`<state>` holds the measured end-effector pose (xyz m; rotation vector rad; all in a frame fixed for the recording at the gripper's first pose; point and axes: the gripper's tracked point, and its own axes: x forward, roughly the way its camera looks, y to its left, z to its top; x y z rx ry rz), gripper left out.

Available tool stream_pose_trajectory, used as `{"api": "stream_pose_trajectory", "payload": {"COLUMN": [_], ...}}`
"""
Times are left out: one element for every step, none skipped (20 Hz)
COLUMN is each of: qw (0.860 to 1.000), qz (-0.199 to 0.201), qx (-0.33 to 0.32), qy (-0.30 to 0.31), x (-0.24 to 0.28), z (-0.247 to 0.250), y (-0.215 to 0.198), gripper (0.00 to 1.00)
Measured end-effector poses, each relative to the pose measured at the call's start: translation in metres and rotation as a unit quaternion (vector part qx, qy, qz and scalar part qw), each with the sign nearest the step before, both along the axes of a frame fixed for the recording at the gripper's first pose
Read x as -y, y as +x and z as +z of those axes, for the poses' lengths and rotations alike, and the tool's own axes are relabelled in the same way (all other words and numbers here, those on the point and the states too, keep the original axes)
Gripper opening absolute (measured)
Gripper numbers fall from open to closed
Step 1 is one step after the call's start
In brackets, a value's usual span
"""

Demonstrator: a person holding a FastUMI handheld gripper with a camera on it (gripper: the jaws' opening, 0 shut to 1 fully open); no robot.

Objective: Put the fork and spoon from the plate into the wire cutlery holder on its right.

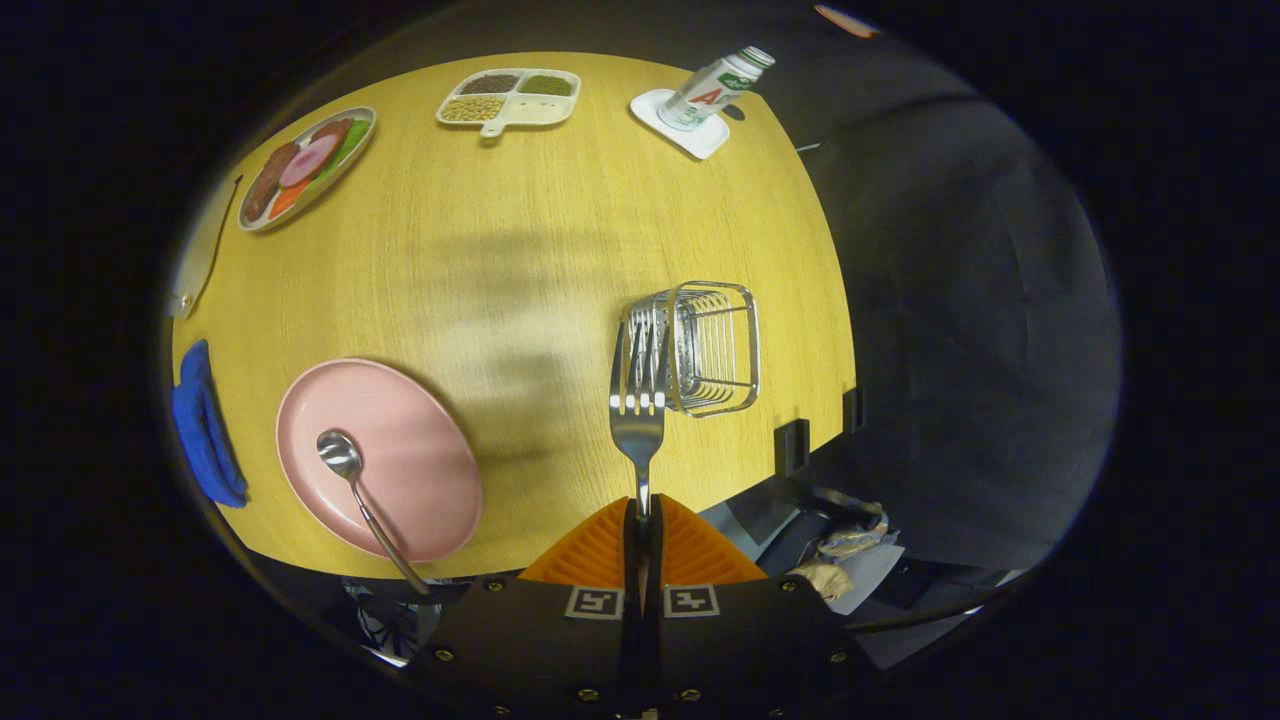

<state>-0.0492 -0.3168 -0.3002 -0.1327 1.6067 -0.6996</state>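
My gripper (642,515) is shut on the handle of a metal fork (637,400), which points forward with its tines up over the wooden table (520,250). The tines overlap the left wall of the wire cutlery holder (715,345), which stands upright just ahead and slightly right of the fingers. A pink plate (420,450) lies to the left of the fingers near the table's front edge. On it rests a metal spoon (345,460), bowl on the plate, handle running over the plate's near rim.
A blue cloth (200,425) lies left of the plate. Far across the table are a plate of food (305,165), a divided tray of grains (510,97) and a tipped bottle (715,88) on a white coaster. The table's right edge runs just beyond the holder.
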Motion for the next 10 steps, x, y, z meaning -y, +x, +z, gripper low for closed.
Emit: {"api": "stream_pose_trajectory", "payload": {"qw": [1.0, 1.0, 1.0, 0.999, 0.999, 0.999, 0.998, 0.997, 0.997, 0.996], "qz": [-0.009, -0.016, -0.023, -0.028, -0.032, -0.035, -0.039, -0.044, -0.05, -0.055], "qx": [-0.003, -0.007, -0.013, -0.018, -0.025, -0.032, -0.042, -0.05, -0.055, -0.057], "qy": [0.0, 0.001, 0.003, 0.005, 0.009, 0.012, 0.019, 0.025, 0.033, 0.039], "x": [0.009, 0.017, 0.024, 0.031, 0.038, 0.043, 0.049, 0.054, 0.058, 0.062], "z": [0.001, 0.001, 0.0, -0.002, -0.003, -0.006, -0.009, -0.011, -0.013, -0.016], "y": [-0.001, -0.003, -0.004, -0.005, -0.006, -0.007, -0.008, -0.008, -0.006, -0.006], "gripper": [0.01, 0.01, 0.0, 0.01, 0.0, 0.01, 0.01, 0.0, 0.0, 0.0]}}
